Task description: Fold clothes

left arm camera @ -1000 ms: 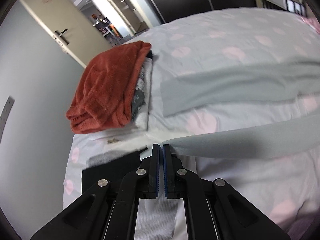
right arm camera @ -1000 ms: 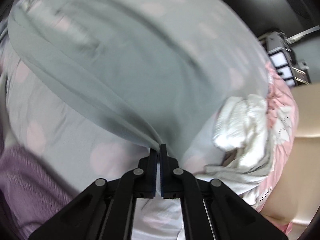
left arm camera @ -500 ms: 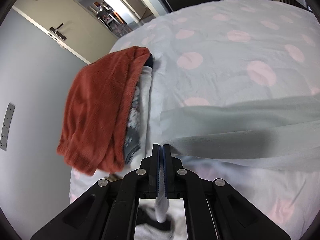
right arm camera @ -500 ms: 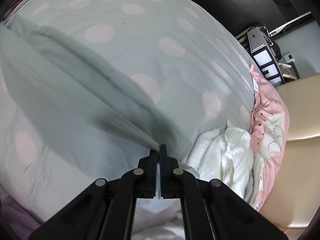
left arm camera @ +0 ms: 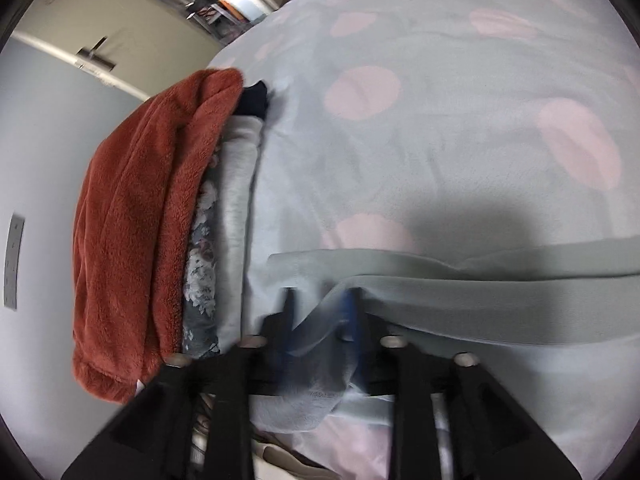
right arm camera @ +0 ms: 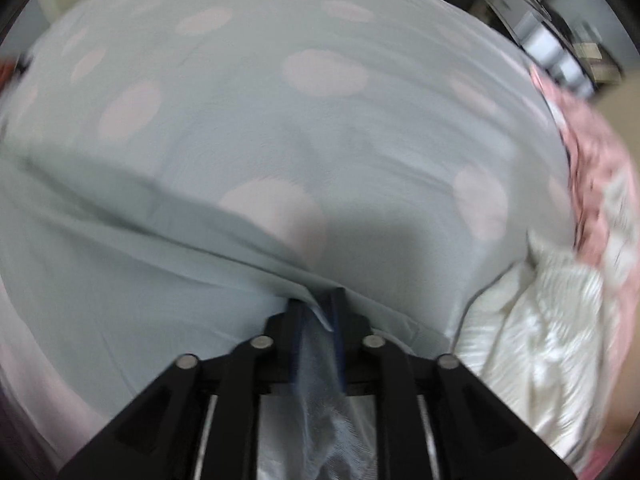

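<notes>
Grey-green garment (left arm camera: 480,300) edge lies loose between both opening grippers, left (left arm camera: 320,300) and right (right arm camera: 316,308), bedspread (left arm camera: 420,140) beyond bare.

Both wrist cams look steeply down, close over the pale blue pink-dotted bed cover (left arm camera: 420,152) (right arm camera: 320,136); both show the folded grey-green garment (left arm camera: 500,300) (right arm camera: 120,240).

This is a bedroom in a home. A bed (left arm camera: 440,152) spread with a pale blue cover dotted with pink fills both views, with a stack of folded clothes (left arm camera: 168,224) at its edge and a pink pillow (right arm camera: 592,168) at the other end. A door with a lever handle (left arm camera: 94,58) stands behind.
</notes>
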Available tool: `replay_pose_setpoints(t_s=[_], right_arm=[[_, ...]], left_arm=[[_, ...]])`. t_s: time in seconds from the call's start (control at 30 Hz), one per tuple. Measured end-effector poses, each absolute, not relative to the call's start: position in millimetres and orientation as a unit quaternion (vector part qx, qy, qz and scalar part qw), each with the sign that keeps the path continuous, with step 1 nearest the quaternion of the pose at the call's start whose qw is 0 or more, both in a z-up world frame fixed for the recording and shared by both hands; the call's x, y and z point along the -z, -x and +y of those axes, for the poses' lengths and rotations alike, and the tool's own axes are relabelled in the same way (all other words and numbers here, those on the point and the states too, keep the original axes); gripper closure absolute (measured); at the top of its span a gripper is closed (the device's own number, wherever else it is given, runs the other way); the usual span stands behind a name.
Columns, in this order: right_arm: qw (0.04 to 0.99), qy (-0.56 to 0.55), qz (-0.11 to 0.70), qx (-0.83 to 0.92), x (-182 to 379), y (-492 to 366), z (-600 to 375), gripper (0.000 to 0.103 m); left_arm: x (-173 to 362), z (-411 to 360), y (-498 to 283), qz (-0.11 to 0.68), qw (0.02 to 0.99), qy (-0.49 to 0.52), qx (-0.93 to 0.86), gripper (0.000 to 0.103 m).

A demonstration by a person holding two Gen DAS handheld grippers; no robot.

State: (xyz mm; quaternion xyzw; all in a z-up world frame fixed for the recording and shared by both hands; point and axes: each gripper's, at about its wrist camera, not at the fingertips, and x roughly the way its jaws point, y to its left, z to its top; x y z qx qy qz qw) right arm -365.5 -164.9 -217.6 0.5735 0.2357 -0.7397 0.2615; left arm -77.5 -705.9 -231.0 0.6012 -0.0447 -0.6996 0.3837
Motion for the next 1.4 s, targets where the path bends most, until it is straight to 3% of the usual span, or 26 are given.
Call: replay_pose_setpoints(t_s=[0.13, 0.27, 0.57, 0.77, 0.93, 1.1, 1.2, 1.4], right_arm=[[0.233, -0.614, 0.09, 0.749, 211.8, 381.9, -128.6, 0.074], [0.211, -0.609, -0.01, 0.764, 194.5, 383.9, -90.7, 0.07], [0.149, -0.543, -0.053, 0.825, 170.7, 340.5, -13.7, 0.069], [0.135, -0.496, -0.159, 0.843, 189.1, 263.4, 14.8, 0.069], [0.115, -0.519, -0.221, 0.818, 212.9, 228.5, -7.5, 0.069], [0.129, -0.478, -0.215, 0.842, 216.9, 216.2, -51.8, 0.069], [0.148, -0.462, -0.16, 0.86, 219.0, 215.7, -73.0, 0.069], [0.153, -0.452, -0.142, 0.867, 220.6, 226.5, -81.1, 0.069]], left_arm=[[217.1, -712.7, 59.1, 0.003, 0.382, -0.589, 0.712, 0.048], [192.4, -705.6, 38.6, 0.009, 0.376, -0.578, 0.724, 0.045], [147.2, -658.4, -5.3, 0.057, 0.342, -0.55, 0.759, 0.039], [150.5, -650.2, -24.7, 0.135, 0.315, -0.537, 0.771, 0.039], [150.5, -670.9, -48.7, 0.219, 0.342, -0.505, 0.762, 0.039], [165.3, -697.5, -58.2, 0.291, 0.354, -0.477, 0.75, 0.039], [176.8, -710.4, -52.6, 0.274, 0.377, -0.484, 0.741, 0.039], [202.8, -738.2, -32.1, 0.25, 0.4, -0.497, 0.728, 0.043]])
